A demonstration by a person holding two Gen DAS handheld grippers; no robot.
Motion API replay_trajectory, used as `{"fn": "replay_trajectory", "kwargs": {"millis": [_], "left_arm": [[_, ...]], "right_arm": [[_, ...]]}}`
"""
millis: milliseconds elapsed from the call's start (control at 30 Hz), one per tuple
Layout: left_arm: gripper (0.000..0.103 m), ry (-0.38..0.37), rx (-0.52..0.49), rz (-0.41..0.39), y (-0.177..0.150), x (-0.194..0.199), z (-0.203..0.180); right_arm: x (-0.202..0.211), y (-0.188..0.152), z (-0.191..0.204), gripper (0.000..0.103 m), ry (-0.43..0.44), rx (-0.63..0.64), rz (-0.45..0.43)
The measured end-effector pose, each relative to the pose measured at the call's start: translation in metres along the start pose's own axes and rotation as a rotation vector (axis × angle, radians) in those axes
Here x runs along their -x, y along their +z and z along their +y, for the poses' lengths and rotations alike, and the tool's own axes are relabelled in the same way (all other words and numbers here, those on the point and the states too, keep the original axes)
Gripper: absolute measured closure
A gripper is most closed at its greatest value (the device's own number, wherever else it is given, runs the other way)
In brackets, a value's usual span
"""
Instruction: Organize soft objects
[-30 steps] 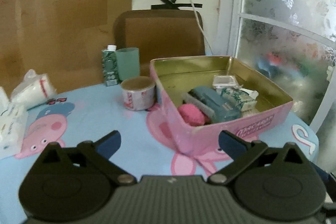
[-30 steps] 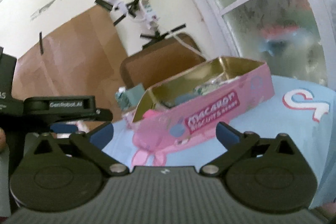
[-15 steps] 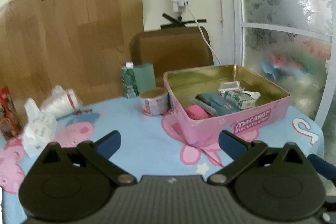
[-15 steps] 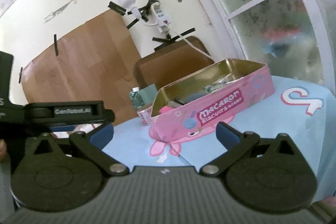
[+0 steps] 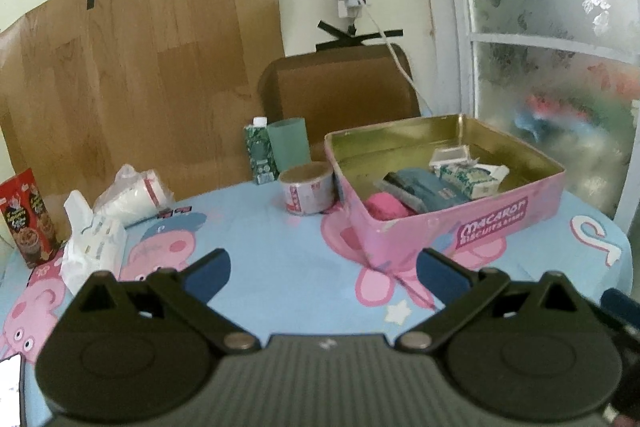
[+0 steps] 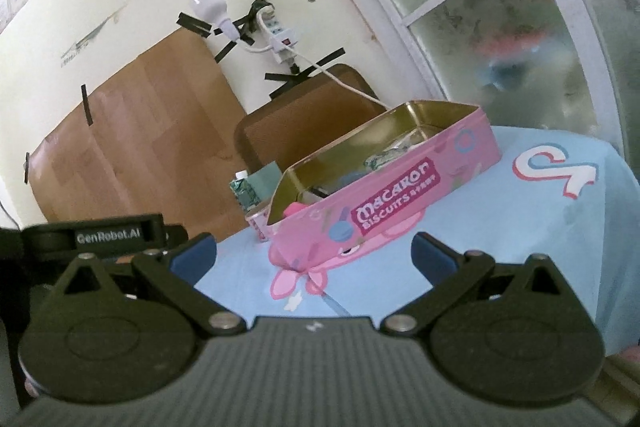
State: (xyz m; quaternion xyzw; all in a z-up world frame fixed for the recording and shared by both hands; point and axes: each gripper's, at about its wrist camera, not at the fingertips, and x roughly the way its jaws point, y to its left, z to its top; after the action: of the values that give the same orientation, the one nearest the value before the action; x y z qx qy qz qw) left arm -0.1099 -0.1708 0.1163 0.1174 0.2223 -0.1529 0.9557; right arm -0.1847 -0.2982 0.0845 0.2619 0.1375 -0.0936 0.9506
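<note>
A pink biscuit tin point(image 5: 496, 215) stands open on the right of the table, also seen from the side in the right wrist view point(image 6: 396, 203). Inside lie a pink soft ball point(image 5: 384, 206), a folded blue cloth point(image 5: 424, 187) and a green-white tissue pack point(image 5: 468, 178). A white tissue pack point(image 5: 94, 243) and a bagged white roll point(image 5: 134, 193) rest at the table's left. My left gripper point(image 5: 322, 273) is open and empty, well back from the tin. My right gripper point(image 6: 314, 253) is open and empty too, near the tin's front corner.
A tape roll point(image 5: 306, 189), a green cup point(image 5: 288, 143) and a small carton point(image 5: 260, 151) stand behind the tin's left side. A red snack box point(image 5: 26, 217) sits at far left. A brown chair back point(image 5: 340, 91) and a frosted window point(image 5: 552, 27) lie beyond the table edge.
Both grippers have pulled back and risen away from the tin, so more of the table and wall shows. Both stay open and empty. The tin's contents have not moved.
</note>
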Motion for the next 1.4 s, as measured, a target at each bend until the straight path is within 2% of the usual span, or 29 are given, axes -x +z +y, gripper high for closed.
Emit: {"fn": "replay_trajectory", "kwargs": {"millis": [333, 1400], "left_arm": [[0.0, 0.012, -0.011, 0.004, -0.004, 0.001, -0.003], [0.0, 0.033, -0.023, 0.052, -0.021, -0.007, 0.002]], "right_arm": [[0.005, 0.0, -0.002, 0.0, 0.006, -0.022, -0.021], [0.0, -0.005, 0.002, 0.0, 0.011, -0.03, 0.006]]}}
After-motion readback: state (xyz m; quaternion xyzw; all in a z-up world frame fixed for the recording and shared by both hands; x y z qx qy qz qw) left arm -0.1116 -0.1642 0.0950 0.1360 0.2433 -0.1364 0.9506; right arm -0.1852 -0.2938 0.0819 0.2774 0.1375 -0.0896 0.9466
